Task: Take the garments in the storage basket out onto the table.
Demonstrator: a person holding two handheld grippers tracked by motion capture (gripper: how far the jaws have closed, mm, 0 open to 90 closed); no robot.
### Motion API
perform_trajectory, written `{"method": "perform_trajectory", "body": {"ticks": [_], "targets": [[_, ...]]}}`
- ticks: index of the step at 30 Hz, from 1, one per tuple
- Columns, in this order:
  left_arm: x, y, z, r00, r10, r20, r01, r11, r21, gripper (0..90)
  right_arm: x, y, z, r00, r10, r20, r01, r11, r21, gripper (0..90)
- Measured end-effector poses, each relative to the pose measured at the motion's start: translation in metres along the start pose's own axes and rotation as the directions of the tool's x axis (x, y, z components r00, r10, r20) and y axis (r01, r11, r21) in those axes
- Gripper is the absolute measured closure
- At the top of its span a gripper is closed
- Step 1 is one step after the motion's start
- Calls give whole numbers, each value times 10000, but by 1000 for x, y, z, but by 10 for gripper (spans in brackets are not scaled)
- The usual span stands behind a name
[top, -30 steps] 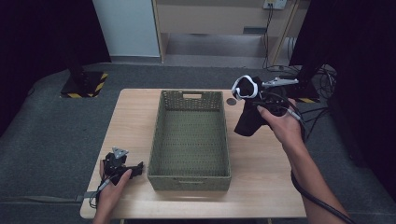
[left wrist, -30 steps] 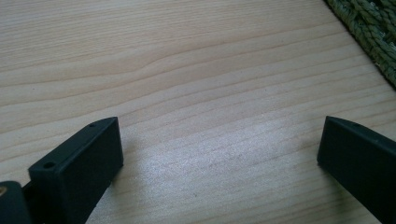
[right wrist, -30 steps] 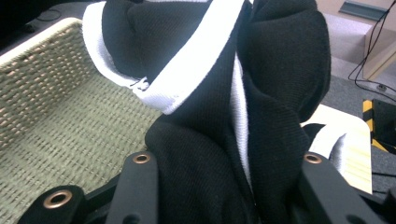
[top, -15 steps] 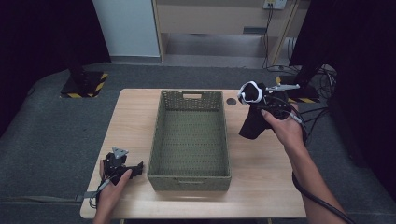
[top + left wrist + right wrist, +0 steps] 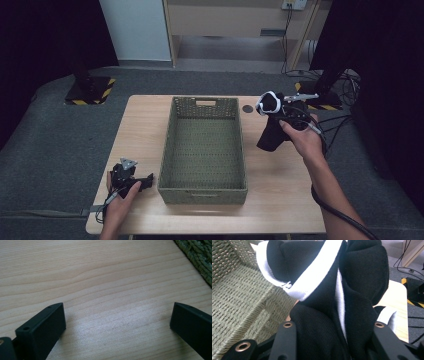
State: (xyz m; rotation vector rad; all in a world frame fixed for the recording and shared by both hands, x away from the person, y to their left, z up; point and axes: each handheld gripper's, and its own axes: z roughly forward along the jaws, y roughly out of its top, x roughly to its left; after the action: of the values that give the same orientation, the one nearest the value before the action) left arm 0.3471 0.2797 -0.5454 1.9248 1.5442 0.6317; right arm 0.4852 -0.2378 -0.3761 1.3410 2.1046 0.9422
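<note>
A pale wooden table (image 5: 280,200) with visible grain stands on grey carpet (image 5: 45,130), its top bare but for a green woven basket (image 5: 204,145) at its centre and a small dark round disc (image 5: 248,108) just off the basket's 1 o'clock corner. Beyond the table, at 12 o'clock, a light wooden cabinet (image 5: 235,20) stands against the far wall, with cables (image 5: 287,35) hanging down its right side. Black drapes close off the room at 9 and 3 o'clock, and a stand base edged with yellow-and-black tape (image 5: 90,91) sits on the carpet at 10 o'clock, with another at 2 o'clock beside a tangle of cables. The right gripper (image 5: 280,112), held above the table at 2 o'clock just beside the basket's right rim, has its jaws pinching a black garment with white trim (image 5: 272,130), which hangs bunched from them clear of the basket; in the right gripper view the cloth (image 5: 329,297) bulges up between the two jaws with the basket's weave at its left. The left gripper (image 5: 142,181) rests low at 8 o'clock, near the basket's near-left corner, and its jaws stand spread wide over bare wood (image 5: 112,290) with nothing between them.
</note>
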Motion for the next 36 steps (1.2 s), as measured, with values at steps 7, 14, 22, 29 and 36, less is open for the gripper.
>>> {"method": "perform_trajectory", "body": {"ticks": [7, 14, 22, 29, 36], "targets": [[0, 0, 0, 10000, -1, 0, 1, 10000, -1, 0, -2, -6, 8, 10000, 86, 22, -87, 9999, 129, 599], [0, 0, 0, 10000, 1, 0, -1, 10000, 2, 0, -4, -12, 14, 9999, 120, 35, -121, 9997, 208, 600], [0, 0, 0, 10000, 1, 0, -1, 10000, 1, 0, -6, -18, 26, 9997, 229, 107, -233, 9990, 386, 599], [0, 0, 0, 10000, 1, 1, -1, 10000, 2, 0, -5, -26, 38, 9994, 318, 137, -325, 9979, 567, 599], [0, 0, 0, 10000, 0, 0, 0, 10000, 0, 0, -4, -33, 49, 9994, 319, 122, -327, 9969, 721, 599]]}}
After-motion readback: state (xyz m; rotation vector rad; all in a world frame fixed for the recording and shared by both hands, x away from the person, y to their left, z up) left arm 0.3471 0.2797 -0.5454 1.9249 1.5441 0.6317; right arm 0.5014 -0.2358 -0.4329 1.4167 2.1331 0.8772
